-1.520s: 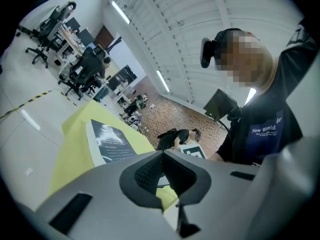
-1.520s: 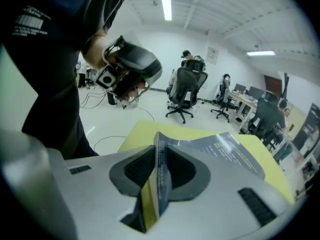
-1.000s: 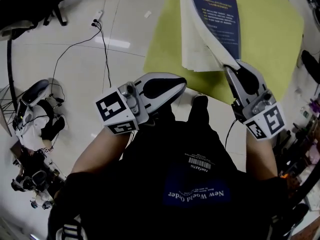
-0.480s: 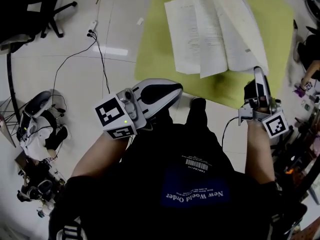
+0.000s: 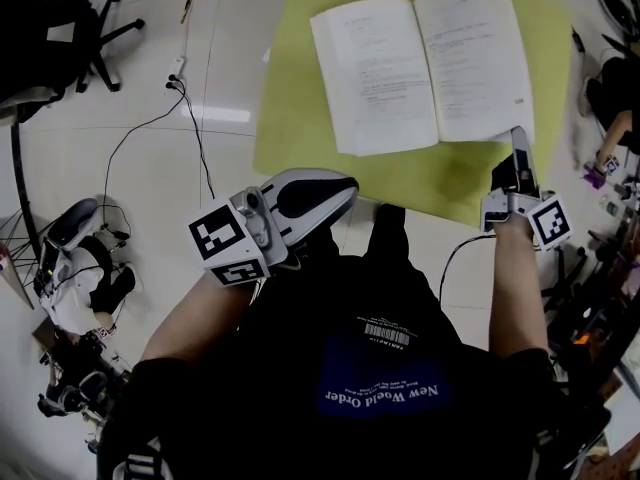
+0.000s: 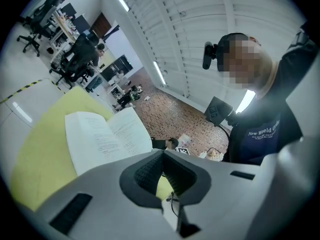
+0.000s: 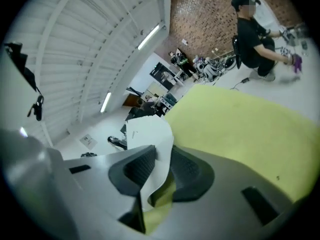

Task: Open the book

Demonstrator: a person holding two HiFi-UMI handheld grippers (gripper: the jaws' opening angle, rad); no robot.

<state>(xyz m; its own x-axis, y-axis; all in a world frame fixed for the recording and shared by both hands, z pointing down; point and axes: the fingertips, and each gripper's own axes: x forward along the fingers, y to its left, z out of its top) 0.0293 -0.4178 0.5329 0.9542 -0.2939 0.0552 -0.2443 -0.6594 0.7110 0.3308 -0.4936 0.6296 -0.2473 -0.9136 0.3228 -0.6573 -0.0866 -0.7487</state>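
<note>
The book (image 5: pixel 420 63) lies open and flat on the yellow mat (image 5: pixel 300 118), white printed pages up. My right gripper (image 5: pixel 518 133) is at the lower right corner of the right-hand page. In the right gripper view its jaws are opening, and that page's corner (image 7: pixel 150 134) curls loosely between the pads (image 7: pixel 187 171) above the mat (image 7: pixel 240 129). My left gripper (image 5: pixel 350 183) hangs near my body, short of the mat, shut and empty. The left gripper view shows its closed tips (image 6: pixel 162 154) with the open book (image 6: pixel 105 139) beyond.
An office chair (image 5: pixel 60 28) stands at the upper left, with a cable (image 5: pixel 190 118) trailing over the pale floor. Robot hardware (image 5: pixel 75 258) sits at the left edge. A person (image 7: pixel 252 34) crouches by the mat's right side, beside cluttered gear (image 5: pixel 600 268).
The book went from half-lifted, cover up, to lying fully open. My right gripper swung the pages over to the right and down. The left gripper drifted slightly.
</note>
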